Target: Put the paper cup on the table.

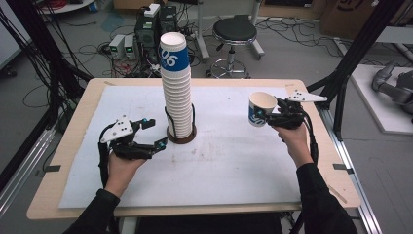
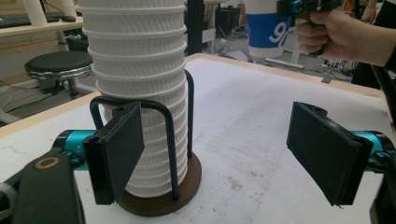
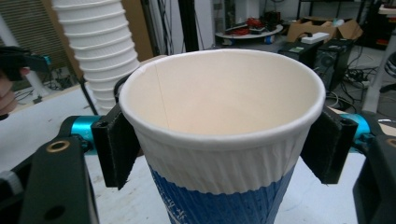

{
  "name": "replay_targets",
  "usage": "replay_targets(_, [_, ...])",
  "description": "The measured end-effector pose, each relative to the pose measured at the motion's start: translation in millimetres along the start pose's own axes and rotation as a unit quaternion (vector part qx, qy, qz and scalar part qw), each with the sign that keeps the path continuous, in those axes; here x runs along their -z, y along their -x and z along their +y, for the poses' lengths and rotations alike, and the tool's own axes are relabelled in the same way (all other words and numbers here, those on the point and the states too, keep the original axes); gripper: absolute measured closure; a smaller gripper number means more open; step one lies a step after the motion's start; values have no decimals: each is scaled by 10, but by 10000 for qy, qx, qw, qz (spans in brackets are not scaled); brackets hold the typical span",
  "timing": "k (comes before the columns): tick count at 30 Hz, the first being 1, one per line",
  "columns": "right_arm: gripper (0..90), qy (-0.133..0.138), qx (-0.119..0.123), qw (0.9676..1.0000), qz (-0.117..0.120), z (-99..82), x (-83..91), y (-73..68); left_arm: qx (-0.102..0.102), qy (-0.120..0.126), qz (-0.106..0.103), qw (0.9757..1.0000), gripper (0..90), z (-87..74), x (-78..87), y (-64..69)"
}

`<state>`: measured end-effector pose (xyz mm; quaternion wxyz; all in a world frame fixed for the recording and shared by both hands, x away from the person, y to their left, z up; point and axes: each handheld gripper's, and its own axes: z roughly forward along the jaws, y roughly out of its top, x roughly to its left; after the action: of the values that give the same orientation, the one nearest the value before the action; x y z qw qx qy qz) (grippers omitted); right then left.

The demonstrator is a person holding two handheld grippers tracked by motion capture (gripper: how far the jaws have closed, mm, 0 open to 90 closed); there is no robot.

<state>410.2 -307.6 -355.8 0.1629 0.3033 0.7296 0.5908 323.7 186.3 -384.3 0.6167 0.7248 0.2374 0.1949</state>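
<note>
**Single cup held clear of the stack, right side**

Room: lab floor behind the table (image 1: 73, 141), with a black stool (image 1: 234, 31), tangled cables, and electronics boxes at the far edge. The table has a pale wood rim; a white sheet (image 1: 234, 161) covers most of its top, with faint brown marks near the middle.

Stack of cups (image 1: 176, 92): tall, white and ribbed, with the top cup banded blue. It sits upright in a black wire holder (image 2: 175, 154) on a round brown base, left of centre on the sheet.

Left gripper (image 1: 146, 139): low, just left of the holder's base, jaws wide apart and holding nothing. In the left gripper view one jaw overlaps the holder's wire; contact cannot be told.

Right gripper (image 1: 272, 117): raised over the right side of the sheet, well apart from the stack, jaws clamped on a cup (image 3: 224, 140) just below its rim, mouth open and slightly tilted.

Judgement: a separated cup is being carried. Keep the squeeze light so the paper wall does not buckle; hold it level. The left gripper could steady the holder.
</note>
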Motion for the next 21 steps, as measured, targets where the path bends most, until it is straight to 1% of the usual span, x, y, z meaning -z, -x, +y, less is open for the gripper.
replay_targets(3, [241, -49, -80, 9999, -104, -47, -39, 43, -30, -22, -9, 10000, 190, 3, 3, 6])
replay_targets(6, [241, -29, -74, 9998, -200, -72, -52, 64, -9, 31, 4, 10000, 190, 4, 18, -3])
replay_targets(7, [240, -18, -123, 9997, -203, -83, -59, 75, 10, 29, -1, 10000, 190, -1, 18, -5])
replay_targets(8, [241, -27, -93, 9997, -228, -92, -68, 87, -4, -12, -2, 10000, 190, -8, 16, -10])
replay_targets(10, [240, -106, -63, 9994, -320, -129, -97, 101, -5, -43, -7, 10000, 190, -13, 8, -12])
replay_targets(12, [240, -156, -118, 9991, -380, -168, -124, 111, 6, -48, -4, 10000, 190, -11, 6, -7])
replay_targets(15, [239, -132, -150, 9989, -433, -224, -181, 111, -3, -44, -1, 10000, 190, -7, 1, 4])
replay_targets(18, [239, -257, -198, 9986, -409, -284, -263, 119, 9, -77, -7, 10000, 190, -12, -11, 1])
replay_targets(20, [239, -299, -144, 9984, -461, -317, -296, 118, -9, -90, -9, 10000, 190, -12, -16, 2])
replay_targets(21, [239, -333, -193, 9981, -486, -335, -311, 119, 8, -75, -13, 10000, 190, -12, -20, 6])
